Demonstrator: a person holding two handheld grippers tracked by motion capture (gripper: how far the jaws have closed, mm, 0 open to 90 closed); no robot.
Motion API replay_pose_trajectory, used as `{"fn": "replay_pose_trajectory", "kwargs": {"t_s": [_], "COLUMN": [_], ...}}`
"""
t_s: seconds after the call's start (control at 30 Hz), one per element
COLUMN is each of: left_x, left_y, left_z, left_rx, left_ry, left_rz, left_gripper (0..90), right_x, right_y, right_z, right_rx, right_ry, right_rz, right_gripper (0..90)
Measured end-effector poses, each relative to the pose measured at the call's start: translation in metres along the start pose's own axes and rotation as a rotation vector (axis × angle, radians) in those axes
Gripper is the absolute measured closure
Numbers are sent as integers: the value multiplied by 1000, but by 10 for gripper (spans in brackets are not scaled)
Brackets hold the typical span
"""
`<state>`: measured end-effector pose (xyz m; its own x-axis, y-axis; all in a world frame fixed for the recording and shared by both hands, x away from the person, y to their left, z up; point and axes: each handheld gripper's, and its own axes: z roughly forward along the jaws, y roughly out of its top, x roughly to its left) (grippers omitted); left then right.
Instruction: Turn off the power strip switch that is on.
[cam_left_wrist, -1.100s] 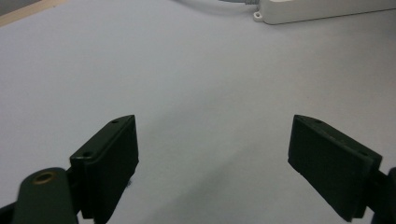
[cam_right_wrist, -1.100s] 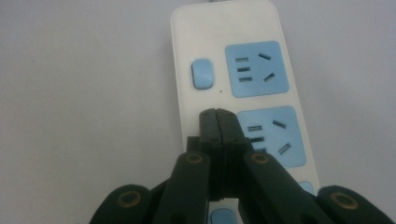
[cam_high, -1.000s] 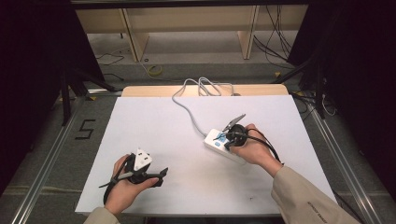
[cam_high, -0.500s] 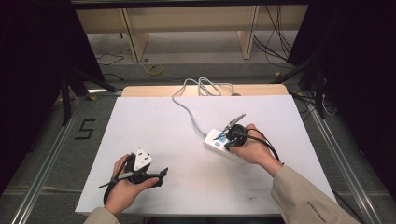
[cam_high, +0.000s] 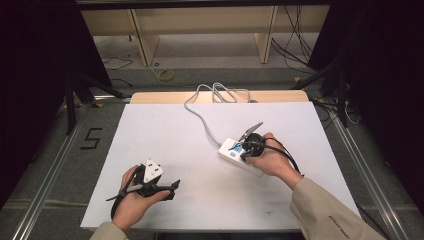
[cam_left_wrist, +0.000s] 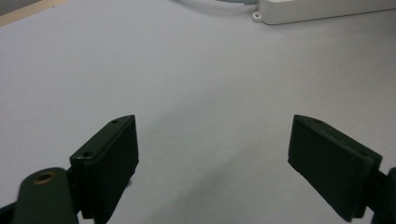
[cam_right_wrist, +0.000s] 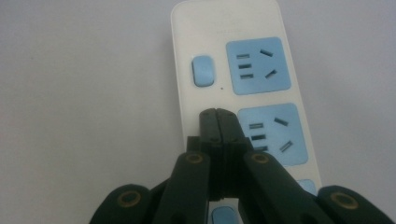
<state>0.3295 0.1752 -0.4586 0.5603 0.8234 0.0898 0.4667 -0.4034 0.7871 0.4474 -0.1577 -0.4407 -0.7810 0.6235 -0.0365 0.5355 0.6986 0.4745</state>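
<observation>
Floor mark "5" (cam_high: 91, 138) sat left of the bench (cam_high: 165, 135); faint lettering on the power strip (cam_right_wrist: 233, 70) was unreadable. The right gripper view showed blue sockets and a blue switch (cam_right_wrist: 203, 71); from the high view the strip lay right of centre, cord (cam_high: 200, 117) running to the far edge. Right tool (cam_right_wrist: 217, 116) was closed, empty, tips over the strip, hand angled down. Left tool (cam_left_wrist: 212, 158) was open, empty, held low and level at the near-left of the bench.

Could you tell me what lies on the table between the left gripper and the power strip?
Nothing: in the left gripper view, bare white table stretches from the left gripper to the power strip.
</observation>
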Motion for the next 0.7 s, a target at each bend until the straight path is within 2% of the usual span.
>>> {"fn": "replay_pose_trajectory", "kwargs": {"t_s": [0.7], "left_x": [0], "left_y": [0], "left_z": [0], "left_rx": [3], "left_ry": [-2], "left_rz": [1], "left_gripper": [158], "right_x": [-2], "right_y": [0], "right_z": [0], "right_rx": [-2], "right_ry": [13], "right_rz": [5], "right_gripper": [900]}}
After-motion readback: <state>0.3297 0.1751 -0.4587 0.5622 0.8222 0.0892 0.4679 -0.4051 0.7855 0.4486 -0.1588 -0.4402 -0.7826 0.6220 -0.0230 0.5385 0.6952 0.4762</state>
